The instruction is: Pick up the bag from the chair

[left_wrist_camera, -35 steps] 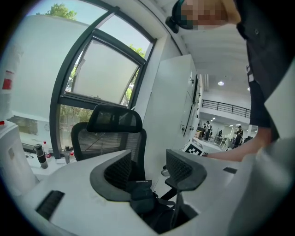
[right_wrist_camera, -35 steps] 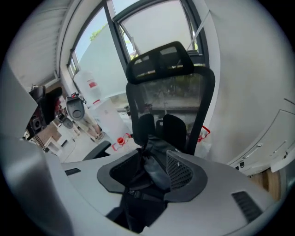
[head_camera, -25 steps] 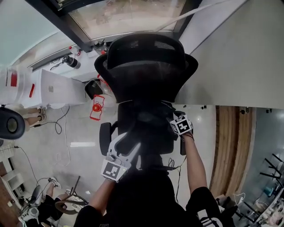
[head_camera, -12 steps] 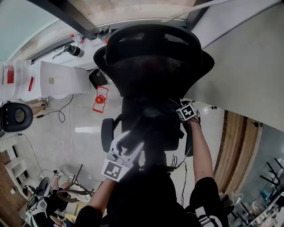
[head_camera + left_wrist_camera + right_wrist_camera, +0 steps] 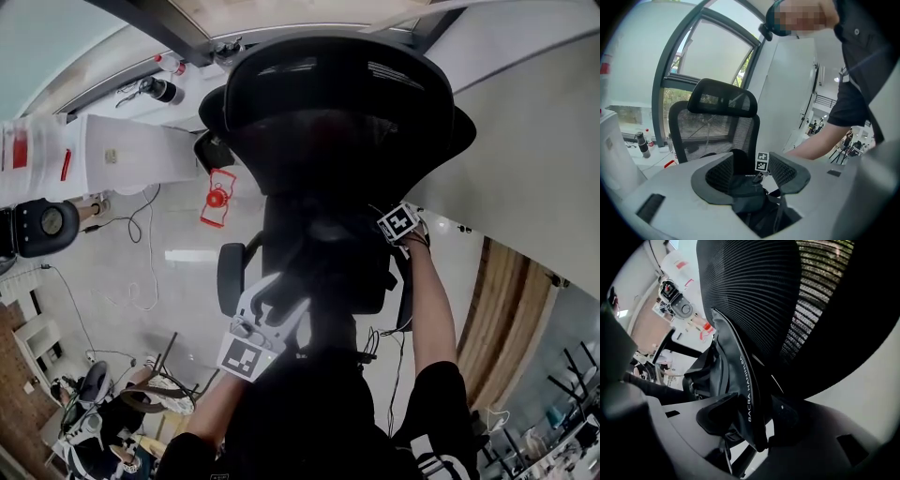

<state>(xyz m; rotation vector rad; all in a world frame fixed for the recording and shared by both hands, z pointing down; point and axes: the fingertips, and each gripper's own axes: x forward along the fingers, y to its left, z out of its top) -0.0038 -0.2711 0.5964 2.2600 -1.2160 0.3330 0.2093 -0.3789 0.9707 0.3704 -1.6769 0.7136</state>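
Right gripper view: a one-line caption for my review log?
The right gripper pinches the black bag's lettered strap in front of the chair's mesh backrest.

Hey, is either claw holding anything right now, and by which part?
The right claw pinches the black bag by its lettered band. The left claw is open, holding nothing.

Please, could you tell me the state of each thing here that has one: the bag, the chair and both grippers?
Black fabric bag: resting on the seat of the black mesh office chair, its lettered edge up against the backrest.
Chair: upright, with the bag on its seat.
Left gripper: open, jaws apart above the bag, holding nothing.
Right gripper: shut on the bag's lettered edge.
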